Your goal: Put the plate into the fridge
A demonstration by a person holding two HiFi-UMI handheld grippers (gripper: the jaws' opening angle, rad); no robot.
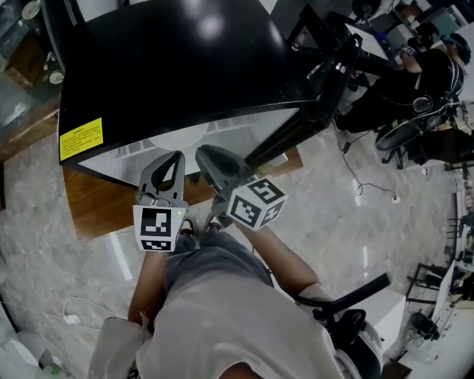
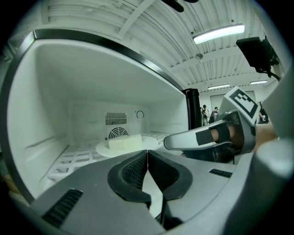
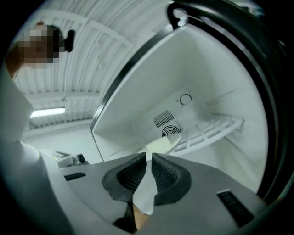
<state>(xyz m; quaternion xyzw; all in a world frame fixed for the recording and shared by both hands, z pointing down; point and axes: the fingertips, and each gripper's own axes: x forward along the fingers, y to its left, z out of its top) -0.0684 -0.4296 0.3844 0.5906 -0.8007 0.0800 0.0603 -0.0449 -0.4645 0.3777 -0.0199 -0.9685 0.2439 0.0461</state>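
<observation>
place: I take it for an open-plan office or lab hall | floor: polished stone-look floor (image 1: 348,237), loose cable (image 1: 361,189) | furniture: office chair (image 1: 400,137), seated person (image 1: 422,74) | overhead: ribbed ceiling (image 2: 115,13), strip light (image 2: 218,33) | before me: black fridge (image 1: 185,66) on wooden platform (image 1: 96,207)
</observation>
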